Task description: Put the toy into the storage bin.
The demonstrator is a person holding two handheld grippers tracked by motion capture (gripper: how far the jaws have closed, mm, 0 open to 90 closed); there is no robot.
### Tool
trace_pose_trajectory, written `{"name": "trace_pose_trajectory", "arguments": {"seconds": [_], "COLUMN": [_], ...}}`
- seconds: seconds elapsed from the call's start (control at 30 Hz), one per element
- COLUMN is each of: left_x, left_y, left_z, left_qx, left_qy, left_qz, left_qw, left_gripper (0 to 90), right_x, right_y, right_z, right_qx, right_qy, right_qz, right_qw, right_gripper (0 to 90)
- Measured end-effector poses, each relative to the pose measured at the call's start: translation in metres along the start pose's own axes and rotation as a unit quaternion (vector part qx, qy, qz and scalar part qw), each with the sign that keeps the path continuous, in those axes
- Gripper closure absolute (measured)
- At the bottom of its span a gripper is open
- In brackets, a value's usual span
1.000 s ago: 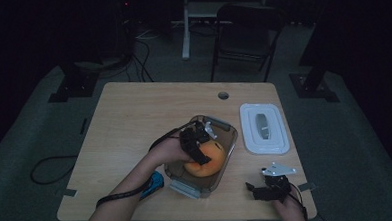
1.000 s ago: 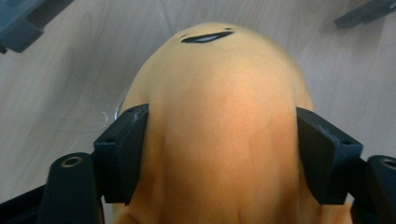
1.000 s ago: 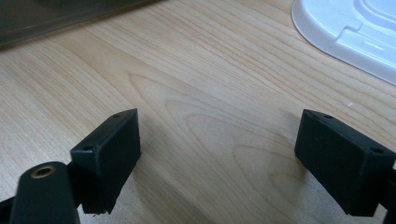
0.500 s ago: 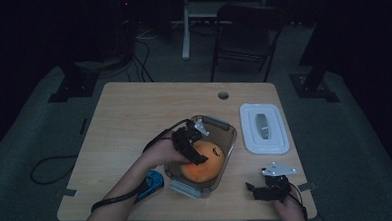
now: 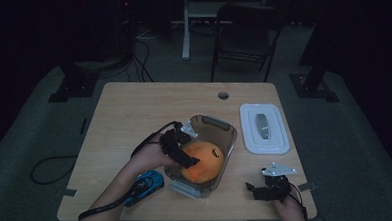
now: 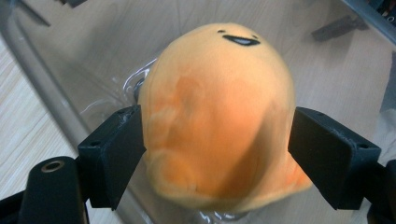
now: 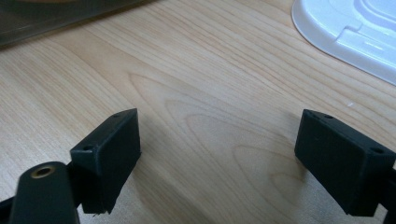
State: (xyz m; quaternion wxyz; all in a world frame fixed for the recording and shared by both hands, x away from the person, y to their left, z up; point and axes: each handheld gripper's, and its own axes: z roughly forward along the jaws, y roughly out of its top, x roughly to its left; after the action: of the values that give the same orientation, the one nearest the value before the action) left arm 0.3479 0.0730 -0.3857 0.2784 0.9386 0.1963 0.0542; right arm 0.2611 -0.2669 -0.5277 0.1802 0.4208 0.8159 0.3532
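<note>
Plush toy (image 6: 217,116), orange and egg-shaped with a small printed face near its top, sits inside the clear plastic container (image 5: 224,130) near the middle of the counter (image 5: 134,113). The left gripper (image 6: 217,154) brackets the toy at its widest part, one jaw against each flank; the fabric bulges a little at the contact, so the toy appears pinched, not merely straddled. For a clean step, keep the squeeze light, hold both jaws level on the flanks, and move the toy vertically so it clears the container wall and the crumpled film beneath it. The right gripper (image 7: 217,158) rests low over bare counter near the front right corner, jaws spread wide with nothing between them, just short of the white lid (image 5: 264,128). A blue toy car (image 5: 146,183) lies on the counter beside the left forearm. Whether the toy rests on the container floor or hangs slightly above it cannot be determined, since its underside is hidden. The high view is dim, so the container latches are hard to make out.
</note>
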Motion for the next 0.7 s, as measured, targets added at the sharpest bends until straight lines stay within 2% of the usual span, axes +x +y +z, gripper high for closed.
{"name": "trace_pose_trajectory", "arguments": {"seconds": [0.17,0.2,0.4,0.53,0.7], "left_x": [-0.002,-0.003,-0.003,-0.001,0.003], "left_y": [-0.005,-0.008,-0.020,-0.030,-0.044], "left_z": [-0.011,-0.016,-0.028,-0.033,-0.042], "left_qx": [-0.012,-0.017,-0.026,-0.035,-0.045], "left_qy": [0.004,0.008,0.019,0.028,0.028], "left_qz": [-0.001,0.000,-0.007,-0.019,-0.033], "left_qw": [0.9999,0.9998,0.9994,0.9988,0.9980], "left_gripper": [19.6,19.6,19.6,19.5,19.5], "right_x": [0.000,0.000,0.000,0.000,0.000], "right_y": [0.000,0.000,0.000,0.000,0.000], "right_z": [0.000,0.000,0.000,0.000,0.000], "right_qx": [0.000,0.000,0.000,0.000,0.000], "right_qy": [0.000,0.000,0.000,0.000,0.000], "right_qz": [0.000,0.000,0.000,0.000,0.000], "right_qw": [1.0000,1.0000,1.0000,1.0000,1.0000], "right_gripper": [13.8,13.8,13.8,13.8,13.8]}}
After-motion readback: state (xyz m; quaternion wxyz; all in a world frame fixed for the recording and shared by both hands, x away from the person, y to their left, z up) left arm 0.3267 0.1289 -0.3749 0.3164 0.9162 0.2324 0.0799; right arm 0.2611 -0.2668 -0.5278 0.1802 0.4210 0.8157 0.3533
